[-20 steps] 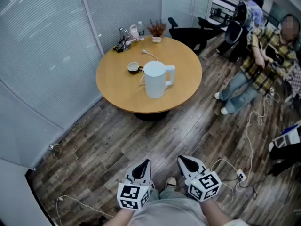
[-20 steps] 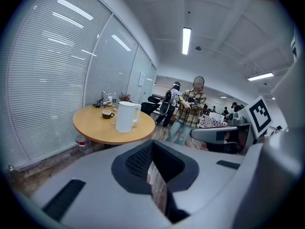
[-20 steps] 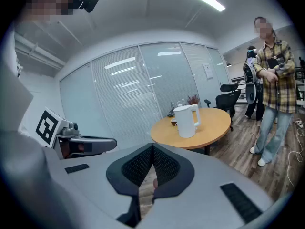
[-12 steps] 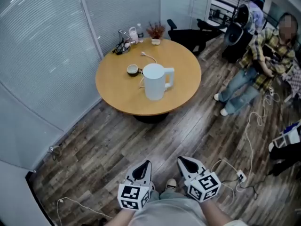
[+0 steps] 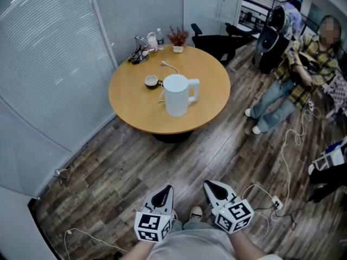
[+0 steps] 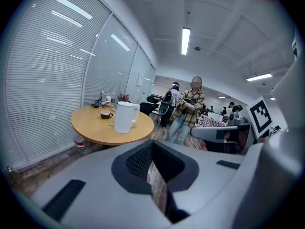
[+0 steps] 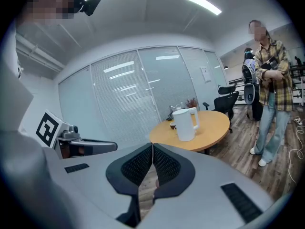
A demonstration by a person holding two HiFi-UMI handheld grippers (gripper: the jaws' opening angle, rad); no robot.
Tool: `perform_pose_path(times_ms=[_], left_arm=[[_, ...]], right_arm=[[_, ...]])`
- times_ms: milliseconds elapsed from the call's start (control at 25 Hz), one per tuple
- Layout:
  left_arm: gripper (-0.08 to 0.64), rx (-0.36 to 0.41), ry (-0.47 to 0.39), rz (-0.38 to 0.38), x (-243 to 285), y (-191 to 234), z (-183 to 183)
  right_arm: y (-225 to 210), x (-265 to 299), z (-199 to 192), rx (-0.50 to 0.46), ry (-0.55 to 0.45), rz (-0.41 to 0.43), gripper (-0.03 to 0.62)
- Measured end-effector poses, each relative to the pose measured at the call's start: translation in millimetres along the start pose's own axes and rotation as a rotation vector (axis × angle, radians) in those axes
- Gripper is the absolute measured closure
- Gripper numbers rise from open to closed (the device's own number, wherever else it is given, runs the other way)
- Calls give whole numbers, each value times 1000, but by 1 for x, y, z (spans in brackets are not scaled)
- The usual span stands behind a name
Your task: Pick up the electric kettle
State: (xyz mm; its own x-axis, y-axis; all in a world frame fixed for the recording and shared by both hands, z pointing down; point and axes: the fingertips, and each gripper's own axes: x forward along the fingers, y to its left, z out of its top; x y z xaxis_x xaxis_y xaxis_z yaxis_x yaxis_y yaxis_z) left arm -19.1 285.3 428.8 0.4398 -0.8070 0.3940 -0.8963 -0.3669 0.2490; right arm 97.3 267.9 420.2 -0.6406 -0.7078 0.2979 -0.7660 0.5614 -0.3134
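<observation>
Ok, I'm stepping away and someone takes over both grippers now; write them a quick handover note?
Left gripper: shut, empty, low and well short of the table.
Right gripper: shut, empty, beside it.
White plastic electric kettle: upright near the middle of the round wooden table, handle toward the head view's right, small dark cup just left of it.
Done: nothing; kettle untouched.
To do: approach the table, open a gripper, probably take the handle, lift.
</observation>
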Motion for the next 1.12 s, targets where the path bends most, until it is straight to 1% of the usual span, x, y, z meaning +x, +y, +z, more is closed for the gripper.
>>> perform_pose_path(times_ms=[80, 200, 560, 760, 960, 1120], left_arm=[[557, 0, -5, 0, -1, 2, 1], [557, -2, -9, -1, -3, 4, 2], [557, -3, -8, -15, -10, 9, -1], [557, -7, -12, -19, -15, 21, 0], [557, 13, -18, -30, -25, 35, 1], [557, 9, -19, -36, -28, 41, 0]], right_arm=[[5, 1, 3, -11, -9, 16, 560], [7, 3, 3, -3, -13, 23, 560], [11, 2, -3, 9, -5, -3, 560], [15, 7, 1, 4, -10, -18, 560], [29, 12, 5, -9, -29, -33, 560], [32, 15, 3, -10, -32, -42, 560]])
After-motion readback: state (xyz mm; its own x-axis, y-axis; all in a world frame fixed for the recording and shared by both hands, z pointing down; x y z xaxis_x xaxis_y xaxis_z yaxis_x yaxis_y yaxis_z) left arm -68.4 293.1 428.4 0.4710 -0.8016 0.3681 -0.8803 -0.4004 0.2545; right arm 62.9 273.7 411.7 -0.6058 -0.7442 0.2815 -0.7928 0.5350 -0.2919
